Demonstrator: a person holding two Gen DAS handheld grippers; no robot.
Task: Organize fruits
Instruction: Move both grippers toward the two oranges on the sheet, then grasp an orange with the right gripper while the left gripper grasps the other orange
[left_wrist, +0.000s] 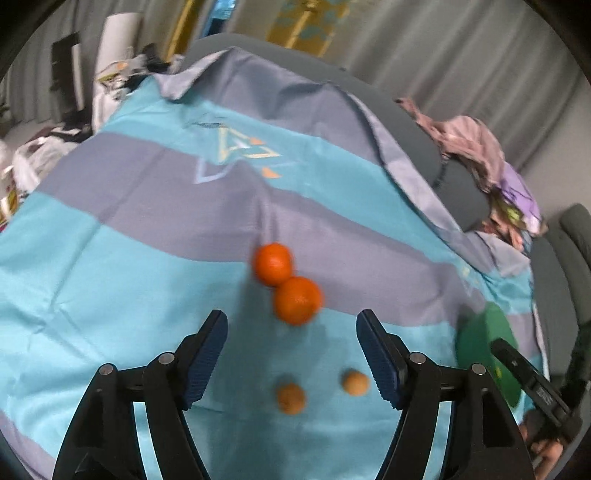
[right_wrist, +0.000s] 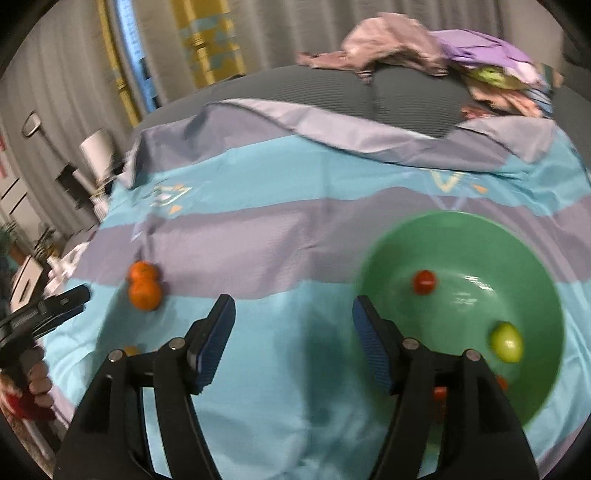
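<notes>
Two oranges touch each other on the blue and grey cloth: the near one (left_wrist: 297, 300) and the far one (left_wrist: 272, 263). Two small brown fruits (left_wrist: 291, 398) (left_wrist: 355, 382) lie below my open, empty left gripper (left_wrist: 291, 332). The oranges also show in the right wrist view (right_wrist: 144, 285). A green bowl (right_wrist: 524, 258) holds a small red fruit (right_wrist: 424, 281), a yellow-green lemon (right_wrist: 506, 341) and more red fruit partly hidden by a finger. My right gripper (right_wrist: 293, 317) is open and empty, left of the bowl.
The cloth (left_wrist: 110, 258) covers a grey couch (right_wrist: 314, 88). A pile of clothes (right_wrist: 424, 48) lies on its back. The bowl's edge (left_wrist: 480, 332) and the other gripper (left_wrist: 532, 384) show at the left view's right side. Curtains hang behind.
</notes>
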